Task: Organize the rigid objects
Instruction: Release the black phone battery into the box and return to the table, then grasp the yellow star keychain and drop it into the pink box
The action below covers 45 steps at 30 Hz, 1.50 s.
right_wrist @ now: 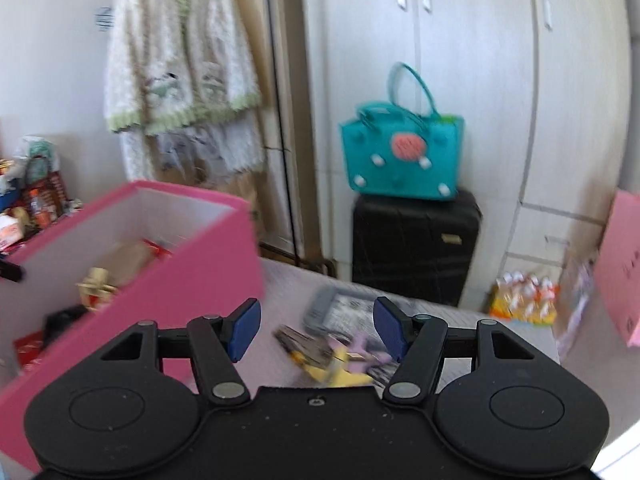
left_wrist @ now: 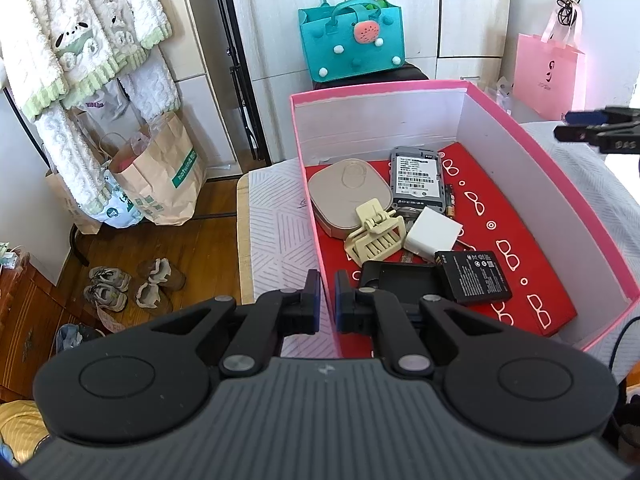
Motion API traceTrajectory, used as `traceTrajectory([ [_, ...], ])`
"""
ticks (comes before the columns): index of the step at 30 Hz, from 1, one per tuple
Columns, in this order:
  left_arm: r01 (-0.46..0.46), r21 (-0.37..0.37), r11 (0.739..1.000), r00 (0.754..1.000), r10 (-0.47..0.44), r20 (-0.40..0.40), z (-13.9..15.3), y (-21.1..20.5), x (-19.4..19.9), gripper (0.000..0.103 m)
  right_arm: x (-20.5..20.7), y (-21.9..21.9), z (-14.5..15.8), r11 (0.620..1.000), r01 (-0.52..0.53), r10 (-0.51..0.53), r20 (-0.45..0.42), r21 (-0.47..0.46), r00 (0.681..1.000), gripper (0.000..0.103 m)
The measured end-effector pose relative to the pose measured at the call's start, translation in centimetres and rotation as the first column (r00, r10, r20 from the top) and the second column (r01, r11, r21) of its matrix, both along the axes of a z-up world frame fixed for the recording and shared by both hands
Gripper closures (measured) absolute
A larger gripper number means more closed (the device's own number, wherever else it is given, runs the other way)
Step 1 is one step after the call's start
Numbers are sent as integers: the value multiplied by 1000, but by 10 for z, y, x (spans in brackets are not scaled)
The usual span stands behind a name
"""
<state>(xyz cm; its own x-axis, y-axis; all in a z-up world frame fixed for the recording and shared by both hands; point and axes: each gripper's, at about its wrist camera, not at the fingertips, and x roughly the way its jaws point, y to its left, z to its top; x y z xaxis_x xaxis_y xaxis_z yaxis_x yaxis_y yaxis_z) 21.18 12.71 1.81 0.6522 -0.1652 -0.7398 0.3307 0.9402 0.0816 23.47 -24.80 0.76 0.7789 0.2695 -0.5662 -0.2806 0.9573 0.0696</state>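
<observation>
Right gripper (right_wrist: 316, 330) spread wide and empty, yellow clip (right_wrist: 340, 364) at twelve o'clock between pads; left gripper (left_wrist: 327, 300) clamped on box wall (left_wrist: 316, 208).

One pink cardboard box with white inner walls (left_wrist: 460, 128) holds seven countable things: one beige rounded plastic case (left_wrist: 344, 196), one grey open-backed phone with barcode labels (left_wrist: 418, 178), one cream plastic hair claw clip (left_wrist: 374, 234), one white square charger block (left_wrist: 432, 236), one black flat battery (left_wrist: 472, 278), one black rectangular holder (left_wrist: 400, 280), and one small AA cell (left_wrist: 450, 200). Outside the box lie one more grey labelled device (right_wrist: 340, 308) and a blurred yellow-and-lilac cluster (right_wrist: 344, 356), number unclear.
</observation>
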Motion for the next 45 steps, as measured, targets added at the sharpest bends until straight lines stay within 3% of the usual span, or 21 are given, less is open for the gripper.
traceTrajectory([
  [7,2,13,1000,1000,-2,-4,2,-1,1,97,13,-4,-50,999,25,-20,-116,42,993,42],
  [12,4,-4,1000,1000,-4,5,6,2,3,97,9,16,-64,996,7,-14,-78,-88,997,47],
  [16,7,-4,1000,1000,-7,10,6,2,3,97,1,24,-64,991,3,-8,-42,-135,999,47],
  [23,8,-16,1000,1000,-8,11,5,2,4,97,-4,16,-63,995,48,-54,-70,-84,996,49],
  [25,10,-18,1000,1000,-9,13,5,3,4,97,-8,14,-64,996,50,-56,-74,-79,996,67],
  [36,14,-23,1000,1000,-14,12,5,5,5,97,-26,8,-56,999,44,-41,-116,22,992,71],
  [41,13,-24,1000,1000,-13,9,5,5,5,97,-37,21,-51,997,11,-17,-93,-71,995,71],
  [45,12,-20,1000,1000,-12,13,6,5,5,97,-42,23,-52,999,-4,-1,-116,-45,993,71],
])
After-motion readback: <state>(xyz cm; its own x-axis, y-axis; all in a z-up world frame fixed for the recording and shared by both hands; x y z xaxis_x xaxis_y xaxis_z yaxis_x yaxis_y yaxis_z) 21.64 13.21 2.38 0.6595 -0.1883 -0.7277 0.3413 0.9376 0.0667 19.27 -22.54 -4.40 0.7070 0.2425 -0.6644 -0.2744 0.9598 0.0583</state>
